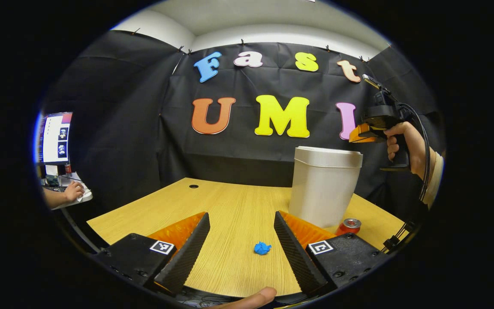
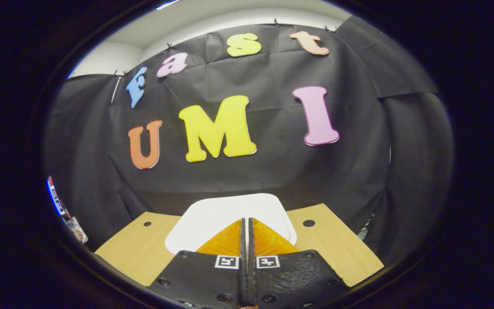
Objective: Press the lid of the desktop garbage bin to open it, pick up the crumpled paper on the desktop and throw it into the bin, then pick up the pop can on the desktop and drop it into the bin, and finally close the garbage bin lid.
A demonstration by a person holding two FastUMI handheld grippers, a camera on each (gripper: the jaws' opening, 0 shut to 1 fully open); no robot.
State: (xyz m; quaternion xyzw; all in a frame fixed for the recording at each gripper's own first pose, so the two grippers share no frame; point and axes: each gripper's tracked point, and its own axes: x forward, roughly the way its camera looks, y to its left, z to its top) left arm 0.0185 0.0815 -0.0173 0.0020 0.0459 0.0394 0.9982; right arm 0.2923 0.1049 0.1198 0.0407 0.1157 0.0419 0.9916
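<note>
- In the left gripper view, we see a fingertip (image 1: 255,297) at the bottom edge, nearest the camera.
- Just past it, the left gripper (image 1: 240,223) hangs low over the wooden table (image 1: 230,201) with its jaws spread wide and nothing between them.
- Between those fingers on the table lies the crumpled paper (image 1: 262,248), a small blue wad, free of both fingers.
- To the right, partly behind the right-hand finger, we see the pop can (image 1: 350,225), red with a silver top, standing just beside the foot of the bin.
- Behind the can stands the garbage bin (image 1: 324,186), white and upright, its lid (image 1: 328,156) lying flat and closed.
- Above and right of the bin, a hand (image 1: 403,146) holds the right gripper (image 1: 360,134) up in the air, near the lid's level.
- In the right gripper view, we see the right gripper (image 2: 245,223) with its jaws pressed together on nothing, poised just above the white lid (image 2: 212,219); we cannot tell if it touches.
- Far left, another person's hand (image 1: 73,191) rests by a monitor (image 1: 55,137).
</note>
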